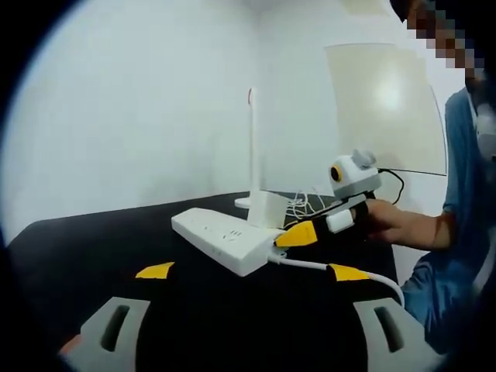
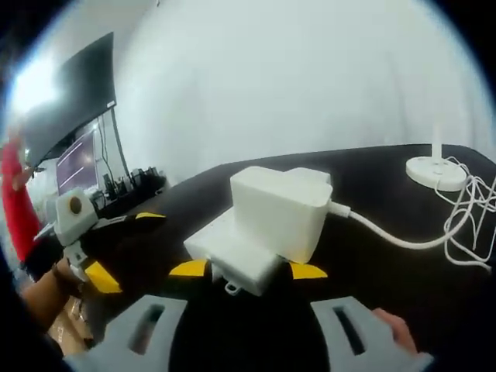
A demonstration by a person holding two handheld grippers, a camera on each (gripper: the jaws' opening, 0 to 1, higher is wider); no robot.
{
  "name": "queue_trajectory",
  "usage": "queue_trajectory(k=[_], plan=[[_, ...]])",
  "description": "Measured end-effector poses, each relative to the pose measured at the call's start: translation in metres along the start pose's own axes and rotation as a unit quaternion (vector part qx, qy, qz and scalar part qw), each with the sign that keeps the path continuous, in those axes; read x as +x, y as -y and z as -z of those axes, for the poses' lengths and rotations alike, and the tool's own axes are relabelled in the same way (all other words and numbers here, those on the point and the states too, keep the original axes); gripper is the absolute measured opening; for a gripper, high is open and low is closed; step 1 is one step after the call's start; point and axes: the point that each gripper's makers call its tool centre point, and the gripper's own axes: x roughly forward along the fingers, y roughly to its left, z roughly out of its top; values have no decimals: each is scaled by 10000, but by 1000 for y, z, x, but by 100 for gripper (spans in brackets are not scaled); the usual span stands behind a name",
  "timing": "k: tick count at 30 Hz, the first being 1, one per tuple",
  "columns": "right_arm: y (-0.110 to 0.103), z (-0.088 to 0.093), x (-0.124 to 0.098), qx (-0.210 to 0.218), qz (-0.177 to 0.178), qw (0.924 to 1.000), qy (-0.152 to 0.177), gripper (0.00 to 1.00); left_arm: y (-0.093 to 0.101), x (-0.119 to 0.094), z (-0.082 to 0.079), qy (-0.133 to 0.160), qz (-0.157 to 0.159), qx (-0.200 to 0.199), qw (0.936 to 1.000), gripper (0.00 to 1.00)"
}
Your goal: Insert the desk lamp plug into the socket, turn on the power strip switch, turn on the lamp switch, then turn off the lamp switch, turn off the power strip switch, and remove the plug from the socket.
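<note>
White walls back a black desk. On it lies the white power strip, its cord trailing off one end. A white plug adapter sits in the strip's socket, and its cable runs to a loose coil by the desk lamp, which stands upright behind the strip. The right gripper has its yellow-tipped jaws spread on either side of the strip's cord end, gripping nothing. The left gripper hangs well short of the strip, jaws wide apart and empty.
</note>
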Motion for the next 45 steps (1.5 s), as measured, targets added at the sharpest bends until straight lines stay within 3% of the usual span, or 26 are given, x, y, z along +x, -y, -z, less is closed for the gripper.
queue_trajectory(k=[3,18,34,37,39,41,45], plan=[[-2,4,0,-373,55,9993,-30,31,-2,-1,1,-11,-4,3,10000,74],[-2,4,-4,-379,-27,9992,-95,32,-3,-3,0,3,-23,1,10000,73],[3,7,-3,-393,-643,9964,-380,32,-4,-2,1,-26,-66,18,10000,72],[2,10,-4,-680,-825,9929,-517,31,-3,-1,2,-43,-86,25,10000,71],[-1,9,-8,-732,-1111,9898,-508,31,-5,-2,2,-53,-114,31,9999,71],[-5,4,-18,-427,-1380,9888,-381,31,-7,-2,2,-50,-132,26,9999,71],[8,2,-31,-619,-1351,9876,-511,31,-7,-2,2,-38,-163,18,9999,71]])
